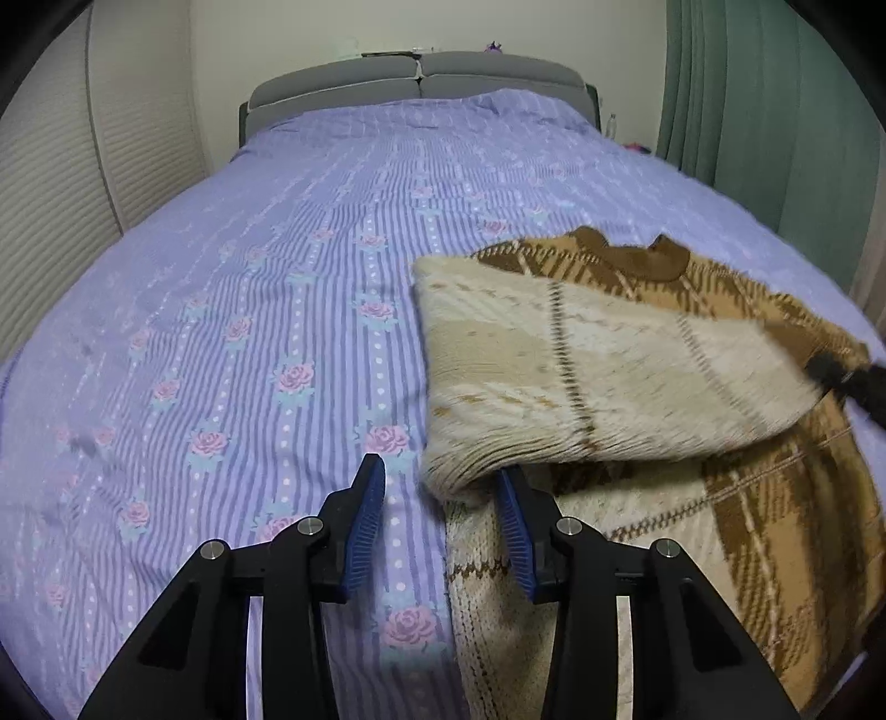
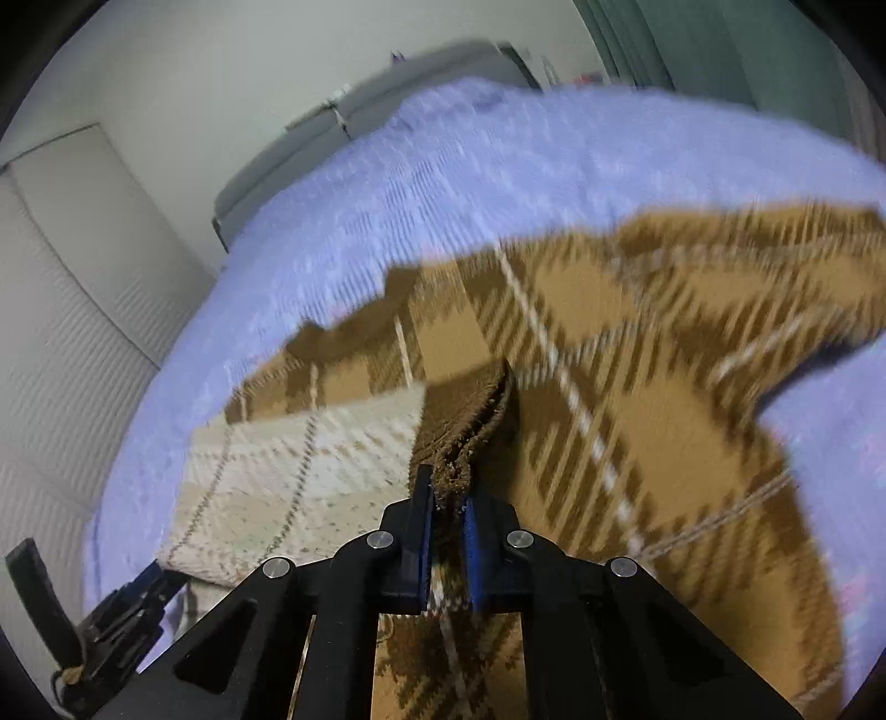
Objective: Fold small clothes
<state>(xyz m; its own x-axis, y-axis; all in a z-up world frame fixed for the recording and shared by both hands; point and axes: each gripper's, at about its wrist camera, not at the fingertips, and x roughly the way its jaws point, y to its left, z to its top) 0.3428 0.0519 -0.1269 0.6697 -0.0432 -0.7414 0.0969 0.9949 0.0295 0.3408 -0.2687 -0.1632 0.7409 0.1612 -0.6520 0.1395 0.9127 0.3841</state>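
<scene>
While pinched — sweater (image 2: 637, 354) in right tongs (image 2: 447, 498)

Pretty clearly a bedroom in somebody's home: a big bed (image 1: 277, 310) takes up nearly the whole view, covered in a lilac striped bedspread (image 1: 232, 387) with little pink roses printed down it. There's a grey padded headboard (image 1: 415, 77) against a plain pale wall (image 1: 310, 33), green curtains (image 1: 775, 111) hanging on one side and a ribbed white panel (image 1: 50, 183), maybe a wardrobe door or blind, on the other. A brown and cream plaid knit sweater (image 1: 637, 354) is lying on the covers, so just normal laundry stuff.
</scene>
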